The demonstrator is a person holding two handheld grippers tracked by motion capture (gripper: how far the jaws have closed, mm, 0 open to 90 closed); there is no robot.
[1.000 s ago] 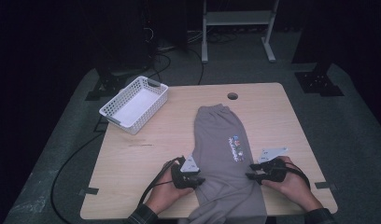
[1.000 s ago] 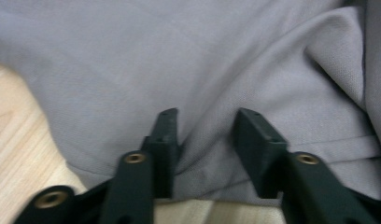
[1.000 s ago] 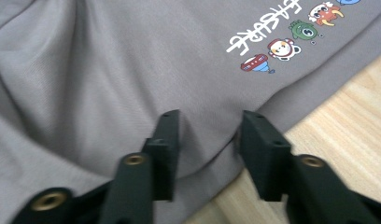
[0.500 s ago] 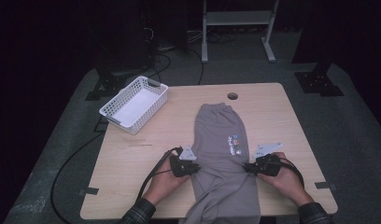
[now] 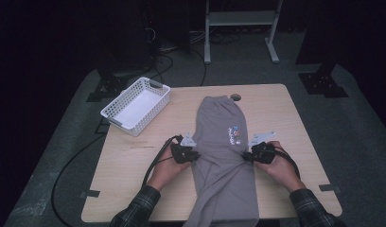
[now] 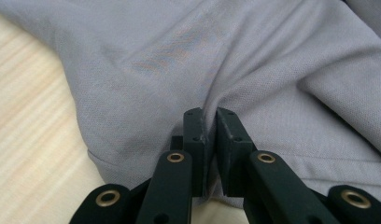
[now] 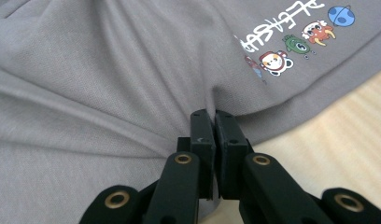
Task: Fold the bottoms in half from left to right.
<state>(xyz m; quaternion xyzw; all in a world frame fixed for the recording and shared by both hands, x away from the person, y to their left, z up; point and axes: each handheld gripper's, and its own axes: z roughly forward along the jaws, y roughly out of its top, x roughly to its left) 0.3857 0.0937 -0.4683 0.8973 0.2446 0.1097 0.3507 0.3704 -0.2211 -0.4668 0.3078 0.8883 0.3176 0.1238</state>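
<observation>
Shirt [image 5: 223, 156] pinched at both edges
Left gripper [image 5: 193, 155] and right gripper [image 5: 245, 156], jaws just closed, each clamp a fold of grey cloth on the table [image 5: 134, 175].

We see a pale wooden tabletop [image 5: 134, 165] on grey carpet [image 5: 352, 127], a white metal stand [image 5: 241, 19] behind it, and darkness all around.
</observation>
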